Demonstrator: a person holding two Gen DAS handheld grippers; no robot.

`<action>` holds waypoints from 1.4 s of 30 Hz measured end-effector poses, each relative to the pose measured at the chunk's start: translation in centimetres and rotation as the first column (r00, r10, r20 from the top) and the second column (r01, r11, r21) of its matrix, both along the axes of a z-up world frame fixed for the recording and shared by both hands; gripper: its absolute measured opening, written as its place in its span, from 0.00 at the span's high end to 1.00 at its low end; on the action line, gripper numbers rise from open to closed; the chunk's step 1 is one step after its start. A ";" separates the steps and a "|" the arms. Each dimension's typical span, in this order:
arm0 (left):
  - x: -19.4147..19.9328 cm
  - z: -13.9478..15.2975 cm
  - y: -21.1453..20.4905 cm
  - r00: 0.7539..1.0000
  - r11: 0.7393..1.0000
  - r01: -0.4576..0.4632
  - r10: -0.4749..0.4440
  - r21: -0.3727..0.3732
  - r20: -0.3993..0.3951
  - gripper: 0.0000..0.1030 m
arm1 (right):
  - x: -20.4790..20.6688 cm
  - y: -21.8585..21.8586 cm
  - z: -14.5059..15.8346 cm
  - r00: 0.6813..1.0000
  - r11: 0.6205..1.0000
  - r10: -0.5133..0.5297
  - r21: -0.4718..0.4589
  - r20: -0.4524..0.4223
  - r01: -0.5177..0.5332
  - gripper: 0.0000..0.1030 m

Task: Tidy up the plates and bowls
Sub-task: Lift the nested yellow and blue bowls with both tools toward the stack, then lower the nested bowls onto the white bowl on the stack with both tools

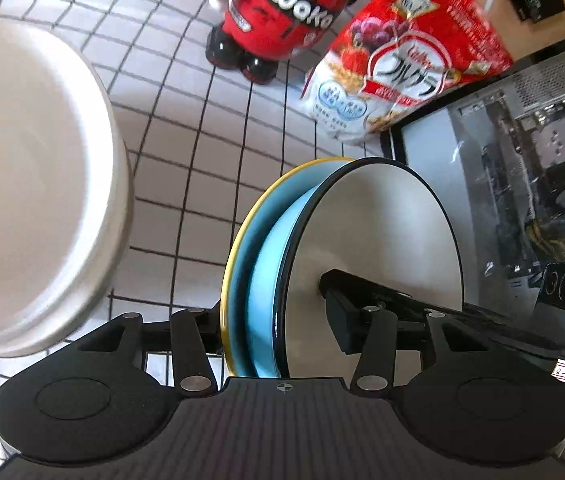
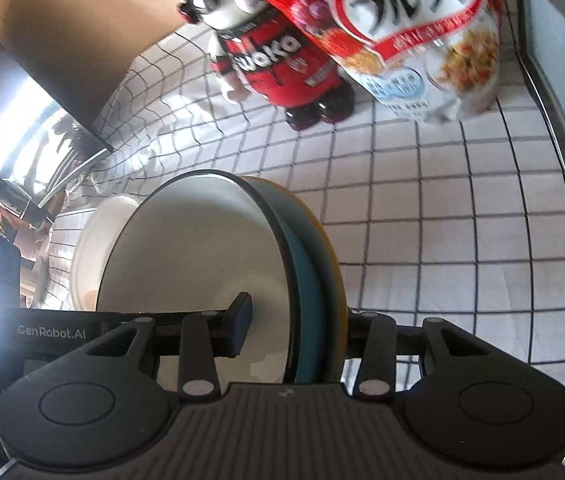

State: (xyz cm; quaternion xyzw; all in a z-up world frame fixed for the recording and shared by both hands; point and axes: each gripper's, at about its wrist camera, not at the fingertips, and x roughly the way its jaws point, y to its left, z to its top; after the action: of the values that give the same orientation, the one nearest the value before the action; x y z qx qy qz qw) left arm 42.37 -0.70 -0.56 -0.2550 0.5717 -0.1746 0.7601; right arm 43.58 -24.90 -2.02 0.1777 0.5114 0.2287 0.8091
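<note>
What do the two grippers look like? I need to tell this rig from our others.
Both the left gripper and the right gripper are matte black, with a ribbed top plate, two round disc housings and silver-pinned linkage bars. A crosshair mark sits on each plate's front edge. "GenRobot.AI" lettering shows in the right wrist view.

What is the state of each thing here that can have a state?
dish stack: nested, between both grippers' jaws.
right gripper: shut on the dish stack.
left gripper: straddles the dish stack; grip unclear.
white bowl: ungripped, apart from the dish stack.
cereal bag: standing.
mascot bottle: standing.
</note>
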 end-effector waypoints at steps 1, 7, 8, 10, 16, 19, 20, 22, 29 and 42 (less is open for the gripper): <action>0.0 0.4 0.3 1.000 1.000 -0.005 0.005 -0.001 0.003 0.50 | 0.0 0.3 0.5 1.000 1.000 0.006 -0.002 0.009 -0.006 0.59; 0.2 3.3 3.7 0.998 0.999 -0.051 0.050 0.012 0.034 0.50 | 1.0 3.7 3.2 0.997 0.998 0.059 0.003 0.054 -0.060 0.59; 0.2 3.8 4.6 0.997 0.998 -0.065 0.064 0.016 0.043 0.50 | 1.1 4.6 3.6 0.995 0.997 0.073 0.005 0.063 -0.073 0.59; 0.2 4.7 6.4 0.994 0.996 -0.091 0.089 0.023 0.056 0.50 | 1.6 6.6 4.6 0.991 0.995 0.102 0.008 0.085 -0.103 0.59; -0.1 6.9 11.9 0.982 0.982 -0.173 0.166 0.079 0.093 0.49 | 3.4 12.9 5.7 0.974 0.979 0.195 0.041 0.118 -0.201 0.59; -0.2 6.8 14.4 0.977 0.973 -0.202 0.193 0.108 0.092 0.49 | 4.2 15.7 5.2 0.968 0.969 0.229 0.066 0.106 -0.236 0.59; -0.2 6.5 15.0 0.977 0.972 -0.206 0.197 0.115 0.087 0.49 | 4.4 16.4 4.8 0.967 0.967 0.237 0.074 0.096 -0.245 0.59; 0.0 5.8 15.9 0.977 0.970 -0.209 0.201 0.124 0.072 0.49 | 4.9 17.5 3.9 0.967 0.964 0.246 0.089 0.061 -0.250 0.59; 0.9 1.9 17.5 0.984 0.980 -0.179 0.180 0.086 -0.002 0.49 | 5.9 19.3 0.9 0.969 0.968 0.244 0.062 -0.034 -0.242 0.58; 1.7 1.8 17.9 0.994 0.990 -0.108 0.109 0.091 -0.004 0.53 | 6.4 19.7 1.3 0.962 0.963 0.268 0.017 -0.044 -0.268 0.58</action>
State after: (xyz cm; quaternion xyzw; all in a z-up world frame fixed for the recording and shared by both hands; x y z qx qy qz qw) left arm 44.07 17.25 1.21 -0.2520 0.5678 -0.1058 0.7765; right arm 50.02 -5.23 -0.75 0.1165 0.5479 0.3348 0.7577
